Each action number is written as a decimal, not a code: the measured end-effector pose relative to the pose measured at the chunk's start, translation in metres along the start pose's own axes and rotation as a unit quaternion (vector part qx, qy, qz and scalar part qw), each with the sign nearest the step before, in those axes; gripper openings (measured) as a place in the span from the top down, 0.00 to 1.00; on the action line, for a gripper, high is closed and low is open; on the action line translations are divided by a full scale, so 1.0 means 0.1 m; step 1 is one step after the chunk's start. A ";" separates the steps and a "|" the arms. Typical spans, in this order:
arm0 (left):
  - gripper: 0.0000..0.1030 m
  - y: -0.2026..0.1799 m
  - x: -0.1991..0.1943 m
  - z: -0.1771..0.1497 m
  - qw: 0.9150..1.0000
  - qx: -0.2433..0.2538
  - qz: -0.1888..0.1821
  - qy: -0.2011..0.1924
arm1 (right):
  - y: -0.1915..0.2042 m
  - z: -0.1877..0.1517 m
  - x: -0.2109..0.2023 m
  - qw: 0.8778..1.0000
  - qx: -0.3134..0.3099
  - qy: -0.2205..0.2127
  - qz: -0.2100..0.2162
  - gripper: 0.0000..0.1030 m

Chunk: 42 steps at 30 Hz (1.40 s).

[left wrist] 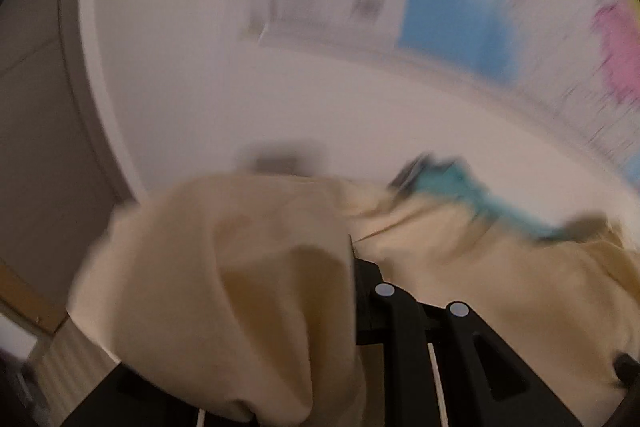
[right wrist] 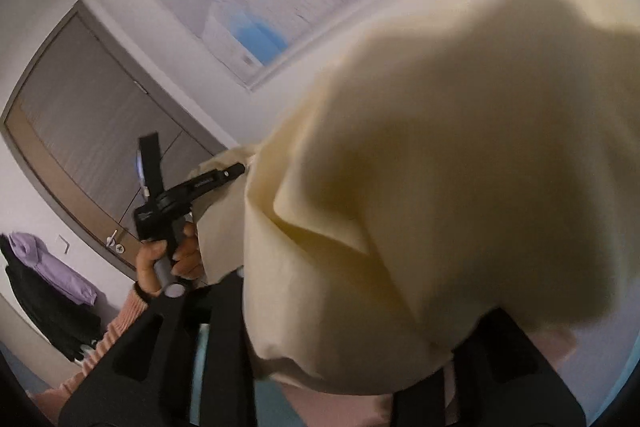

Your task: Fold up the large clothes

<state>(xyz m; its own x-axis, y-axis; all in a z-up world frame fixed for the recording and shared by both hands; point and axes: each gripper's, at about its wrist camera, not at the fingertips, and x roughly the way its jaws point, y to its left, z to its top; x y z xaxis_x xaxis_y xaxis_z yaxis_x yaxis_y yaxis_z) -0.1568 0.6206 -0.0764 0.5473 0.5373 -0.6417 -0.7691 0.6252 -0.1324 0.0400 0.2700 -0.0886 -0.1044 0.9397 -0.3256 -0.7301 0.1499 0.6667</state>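
Left wrist view shows the left gripper (left wrist: 352, 251) clamped on a fold of the cream garment (left wrist: 224, 267), held in the air before a white wall; right wrist view has the same cloth billowing over the right gripper (right wrist: 344, 307), hiding its jaws, so their state cannot be told
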 end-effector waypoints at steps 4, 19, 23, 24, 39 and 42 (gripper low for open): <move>0.78 0.10 0.03 -0.10 1.000 0.008 -0.008 0.005 | -0.08 -0.17 -0.28 1.000 0.005 0.011 -0.012 0.41; 0.50 0.00 -0.42 -0.32 0.996 0.063 0.069 -0.006 | -0.43 -0.02 -0.98 0.994 0.015 -0.038 -0.097 0.52; 0.48 0.01 -0.60 -0.34 0.996 0.054 0.071 -0.011 | -0.23 -0.03 -0.94 0.992 -0.052 -0.037 -0.108 0.96; 0.47 0.00 -0.60 -0.35 0.996 0.054 0.067 -0.011 | -0.26 -0.05 -1.06 0.992 -0.049 -0.050 -0.105 0.96; 0.42 -0.07 -0.59 -0.42 0.994 0.058 0.091 -0.031 | -0.06 0.07 -1.43 0.981 -0.067 -0.084 -0.160 0.55; 0.41 -0.09 -1.05 -0.42 0.989 0.054 0.078 -0.114 | 0.09 0.28 -1.25 0.981 -0.093 -0.079 -0.148 0.53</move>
<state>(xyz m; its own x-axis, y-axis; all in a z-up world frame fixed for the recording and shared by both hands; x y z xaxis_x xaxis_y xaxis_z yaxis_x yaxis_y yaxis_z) -0.2210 0.5349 -0.0394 0.4940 0.7381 -0.4595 -0.8175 0.5743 0.0438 0.0655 0.1623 -0.0232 0.2256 0.9017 -0.3688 -0.8248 0.3783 0.4203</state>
